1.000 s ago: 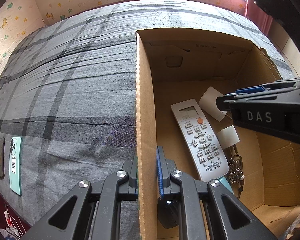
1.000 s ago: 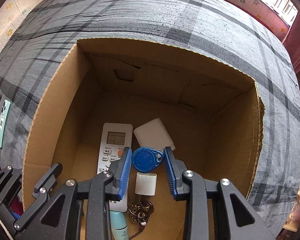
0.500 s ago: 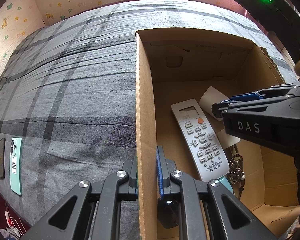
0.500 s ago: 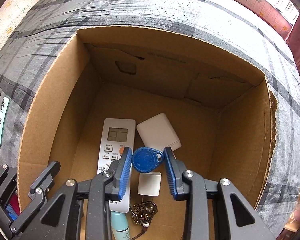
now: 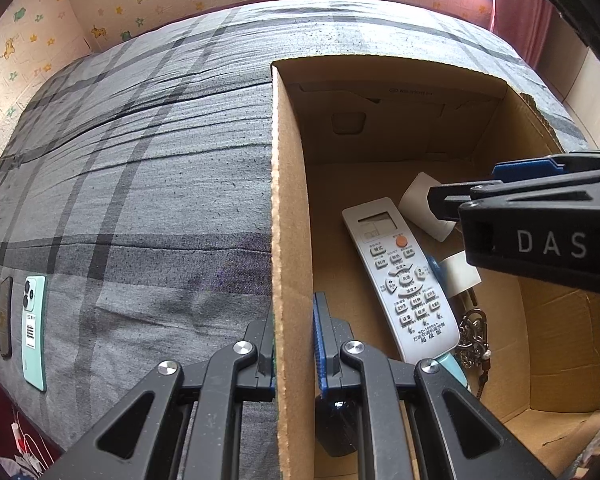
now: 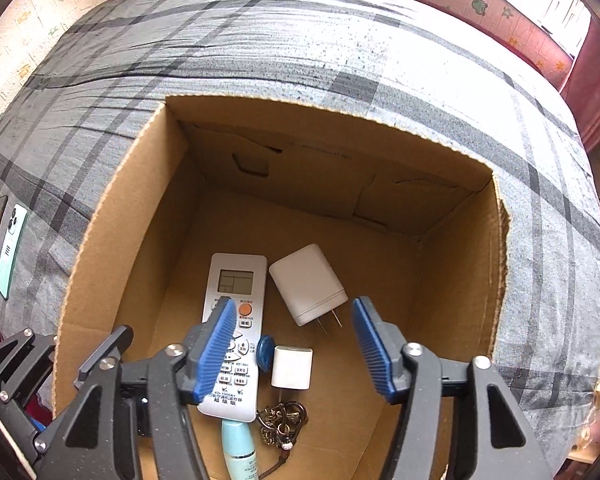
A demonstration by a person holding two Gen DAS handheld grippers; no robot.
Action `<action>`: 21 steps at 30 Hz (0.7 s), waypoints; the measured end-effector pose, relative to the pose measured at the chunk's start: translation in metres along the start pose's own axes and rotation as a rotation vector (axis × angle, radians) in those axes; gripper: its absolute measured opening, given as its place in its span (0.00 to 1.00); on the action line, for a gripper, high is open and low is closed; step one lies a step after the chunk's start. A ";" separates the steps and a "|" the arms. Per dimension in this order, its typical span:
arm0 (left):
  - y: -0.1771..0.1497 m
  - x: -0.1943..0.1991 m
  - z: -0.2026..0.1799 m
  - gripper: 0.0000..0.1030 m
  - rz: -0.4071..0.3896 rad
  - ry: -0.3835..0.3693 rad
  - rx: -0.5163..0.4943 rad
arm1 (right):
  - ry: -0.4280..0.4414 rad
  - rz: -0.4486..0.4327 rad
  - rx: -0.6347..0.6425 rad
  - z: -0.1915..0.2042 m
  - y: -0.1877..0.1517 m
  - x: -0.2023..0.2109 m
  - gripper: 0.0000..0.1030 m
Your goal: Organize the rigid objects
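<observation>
Release of a blue key fob (image 6: 265, 353) into a cardboard box (image 6: 456, 280) standing on a grey plaid bedcover (image 6: 340, 52). The right gripper (image 6: 294, 350) has just been opening: its jaws stand wide apart with nothing between the pads, and the fob lies on the box floor, wedged on edge between the white air-conditioner remote (image 6: 236, 320) and a small white charger (image 6: 292, 368). The left gripper (image 5: 294, 344) is closed firmly on the box's left wall (image 5: 290, 240), one pad outside and one inside.

Risks, as judged: the fob is small, smooth and rests on its rim, so it may roll or tip against the remote. Withdrawing the right gripper at a slant could catch the box's torn right edge; an early release by the left gripper would let the light box shift.

The fob is a teardrop-shaped plastic tag, glossy blue. A larger white charger (image 6: 308, 284), a key ring (image 6: 282, 420) and a pale-green tube (image 6: 240, 452) share the floor. Two phones (image 5: 34, 332) remain on the bedcover, well apart from the box.
</observation>
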State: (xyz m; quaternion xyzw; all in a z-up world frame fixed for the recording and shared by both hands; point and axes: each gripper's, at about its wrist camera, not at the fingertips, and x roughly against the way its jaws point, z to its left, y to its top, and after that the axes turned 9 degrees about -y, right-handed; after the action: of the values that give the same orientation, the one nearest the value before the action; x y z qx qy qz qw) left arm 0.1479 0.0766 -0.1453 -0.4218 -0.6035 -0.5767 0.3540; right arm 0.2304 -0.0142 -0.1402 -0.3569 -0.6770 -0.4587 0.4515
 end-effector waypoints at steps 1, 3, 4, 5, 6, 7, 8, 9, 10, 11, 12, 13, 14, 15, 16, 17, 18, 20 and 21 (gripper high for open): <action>0.000 0.000 0.000 0.14 0.000 0.002 -0.001 | -0.001 -0.008 0.001 -0.001 0.000 0.003 0.66; 0.000 0.001 0.000 0.14 -0.001 0.001 -0.001 | -0.009 -0.016 -0.003 -0.002 0.000 0.007 0.68; 0.000 0.001 0.000 0.14 -0.001 -0.001 0.001 | -0.011 -0.020 -0.006 -0.003 0.000 0.010 0.68; 0.000 0.001 0.000 0.14 0.000 -0.001 0.001 | -0.011 -0.024 -0.008 -0.004 0.000 0.013 0.71; 0.000 0.001 0.000 0.14 0.001 -0.001 0.001 | -0.013 -0.029 -0.010 -0.006 0.000 0.016 0.75; 0.001 0.001 0.000 0.14 0.002 0.001 0.000 | -0.022 -0.034 -0.013 -0.007 0.000 0.019 0.77; 0.001 0.001 -0.001 0.14 0.003 0.003 -0.001 | -0.029 -0.039 -0.017 -0.009 -0.001 0.023 0.82; 0.001 0.001 -0.001 0.14 0.003 0.006 -0.003 | -0.031 -0.044 -0.023 -0.012 -0.002 0.027 0.86; 0.001 0.001 -0.001 0.14 0.003 0.008 -0.004 | -0.029 -0.048 -0.031 -0.015 -0.002 0.030 0.88; 0.001 0.001 -0.001 0.14 0.003 0.009 -0.004 | -0.027 -0.050 -0.038 -0.018 -0.004 0.034 0.91; 0.001 0.000 -0.001 0.14 0.004 0.009 -0.002 | -0.027 -0.052 -0.046 -0.021 -0.006 0.037 0.94; 0.001 0.001 -0.001 0.14 0.005 0.010 -0.002 | -0.027 -0.055 -0.055 -0.024 -0.008 0.040 0.95; 0.001 0.001 -0.001 0.14 0.006 0.011 -0.003 | -0.023 -0.060 -0.062 -0.027 -0.009 0.043 0.97; 0.002 0.001 -0.002 0.14 0.007 0.011 -0.004 | -0.019 -0.067 -0.067 -0.030 -0.011 0.045 1.00; 0.002 0.001 -0.002 0.14 0.007 0.012 -0.004 | -0.020 -0.070 -0.069 -0.033 -0.013 0.048 1.00; 0.002 0.000 -0.001 0.14 0.008 0.011 -0.004 | -0.025 -0.074 -0.071 -0.035 -0.015 0.050 1.00; 0.002 0.000 -0.001 0.14 0.008 0.011 -0.004 | -0.029 -0.079 -0.076 -0.038 -0.018 0.053 1.00; 0.002 0.000 -0.002 0.14 0.009 0.014 -0.004 | -0.036 -0.087 -0.087 -0.043 -0.024 0.058 1.00; 0.002 0.001 -0.002 0.14 0.010 0.017 -0.006 | -0.038 -0.088 -0.094 -0.046 -0.026 0.061 1.00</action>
State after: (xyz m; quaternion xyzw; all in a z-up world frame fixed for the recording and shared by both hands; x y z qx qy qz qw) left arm 0.1497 0.0742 -0.1435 -0.4209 -0.5965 -0.5805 0.3606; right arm 0.1996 -0.0621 -0.0829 -0.3564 -0.6781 -0.5027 0.4006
